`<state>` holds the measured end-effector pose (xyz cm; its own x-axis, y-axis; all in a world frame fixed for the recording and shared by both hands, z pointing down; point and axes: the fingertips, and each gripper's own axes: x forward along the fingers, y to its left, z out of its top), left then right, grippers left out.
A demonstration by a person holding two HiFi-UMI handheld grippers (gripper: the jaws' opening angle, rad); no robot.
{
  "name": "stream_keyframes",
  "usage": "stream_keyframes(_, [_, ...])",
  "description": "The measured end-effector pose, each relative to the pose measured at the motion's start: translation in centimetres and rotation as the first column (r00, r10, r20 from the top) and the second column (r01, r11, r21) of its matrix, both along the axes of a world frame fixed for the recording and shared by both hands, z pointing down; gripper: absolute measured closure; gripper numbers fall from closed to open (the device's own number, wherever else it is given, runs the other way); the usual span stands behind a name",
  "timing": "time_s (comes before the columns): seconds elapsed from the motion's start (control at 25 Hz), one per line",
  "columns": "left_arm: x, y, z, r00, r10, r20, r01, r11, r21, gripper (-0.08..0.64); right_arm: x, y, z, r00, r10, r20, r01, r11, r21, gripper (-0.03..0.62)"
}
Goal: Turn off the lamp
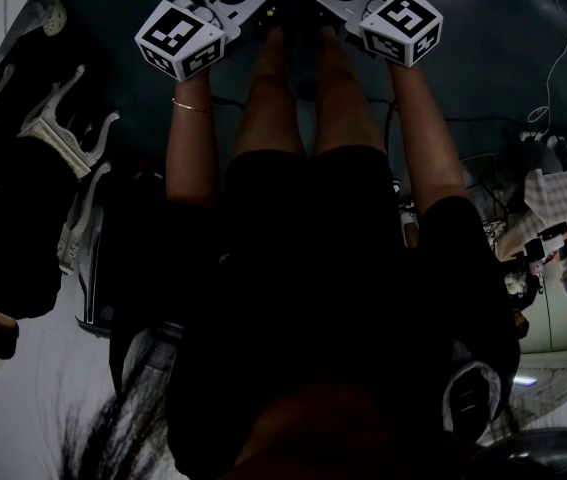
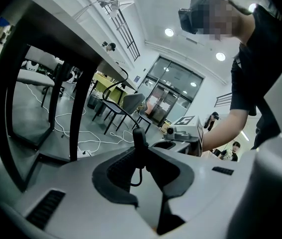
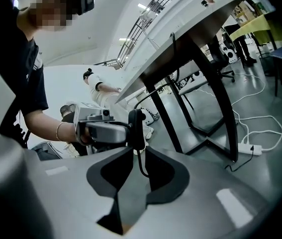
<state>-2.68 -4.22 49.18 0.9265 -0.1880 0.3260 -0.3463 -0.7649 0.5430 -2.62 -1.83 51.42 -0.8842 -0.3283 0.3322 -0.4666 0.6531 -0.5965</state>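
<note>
Both grippers are meeting at the black cord switch (image 2: 139, 137)!
Head view: the left gripper (image 1: 261, 10) and right gripper (image 1: 313, 0) are pointing tip to tip at the switch. Left gripper view: its fingers are clamping the switch, with the cord (image 2: 140, 172) dangling below it. Right gripper view: its fingers are standing narrowly apart, the switch between them.

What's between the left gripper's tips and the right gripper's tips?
A black inline cord switch, cord dangling below it, stands between the left gripper and right gripper. Both gripper views show it; the head view is too dark.
</note>
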Motion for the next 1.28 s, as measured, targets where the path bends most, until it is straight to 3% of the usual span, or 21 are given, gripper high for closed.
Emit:
stream_keyframes(0.28, [-0.6, 0.0, 0.7, 1.0, -0.006, 0.022, 0.006, 1.0, 0.006, 0.483, 0.8, -1.1, -0.6, 0.999, 0.032, -0.007, -0.032, 0.999, 0.023, 0.54])
stream_keyframes(0.48, [-0.9, 0.0, 1.5, 0.999, -0.011, 0.037, 0.011, 1.0, 0.01, 0.483, 1.4, -2.6, -1.7, 0.995, 0.088, 0.037, -0.09, 0.995, 0.044, 0.54])
stream_keyframes(1.04, [-0.7, 0.7, 3.4, 0.999, -0.02, 0.049, 0.019, 1.0, 0.021, 0.483, -1.5, -4.7, -2.7, 0.996, 0.053, 0.068, -0.057, 0.996, 0.069, 0.541])
stream_keyframes(1.28, [-1.0, 0.6, 3.6, 0.996, -0.035, 0.08, 0.03, 0.998, 0.06, 0.483, -1.3, -5.6, -2.9, 0.99, 0.095, 0.103, -0.099, 0.994, 0.039, 0.541])
